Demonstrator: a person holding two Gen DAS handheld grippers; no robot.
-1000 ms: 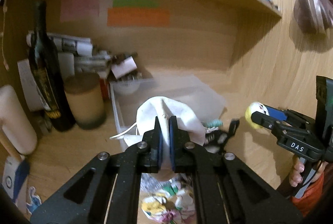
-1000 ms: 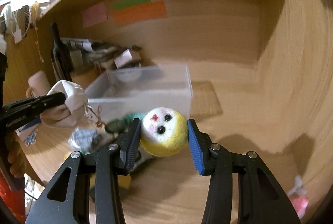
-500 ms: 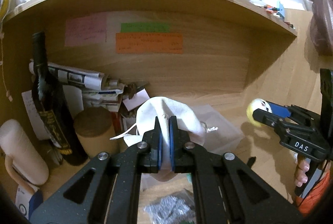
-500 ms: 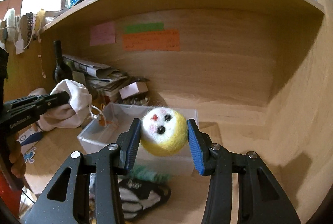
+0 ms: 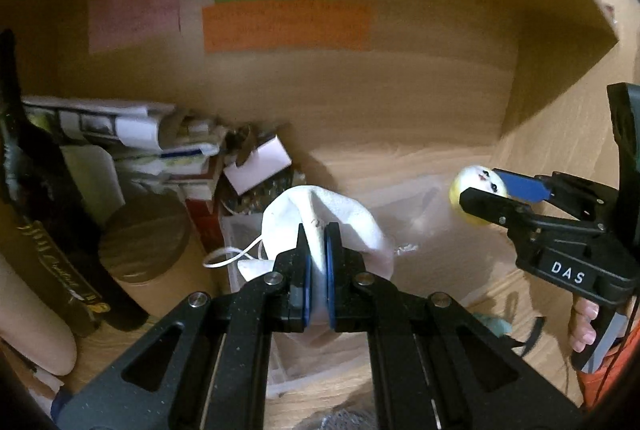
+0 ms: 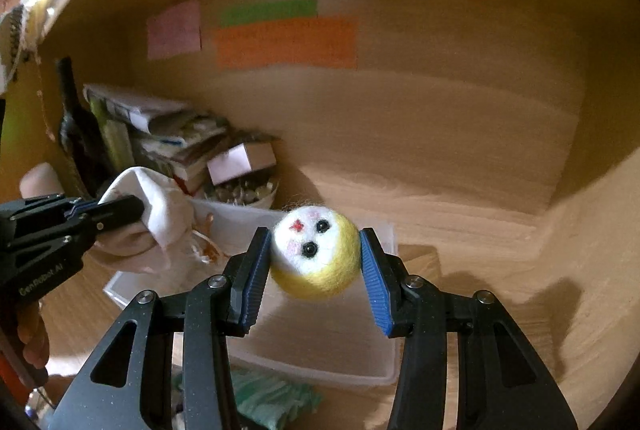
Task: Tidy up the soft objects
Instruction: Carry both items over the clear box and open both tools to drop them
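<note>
Both grippers now sit further in over the clear plastic box (image 6: 372,366) than a second ago, and the box lies right under them. At the left edge of the desk (image 6: 520,310) a dark bottle (image 5: 44,242) stands by a round brown tub (image 5: 144,246) and a messy pile of papers (image 5: 132,134). Next comes the left gripper (image 5: 316,250). Its blue pads (image 5: 305,282) are squeezed tight on a white cloth bag (image 5: 340,218), and the bag's string (image 5: 236,256) hangs loose to the left. The bag is up in the air over the left end of the box. To the right, the right gripper (image 6: 316,262) pinches a fuzzy yellow ball (image 6: 316,254) with a white face, one pad on each side. The ball hangs above the middle of the box. Pink, green and orange notes (image 6: 286,42) stick on the wooden back wall. A green fluffy thing (image 6: 272,398) lies on the desk just in front of the box.
</note>
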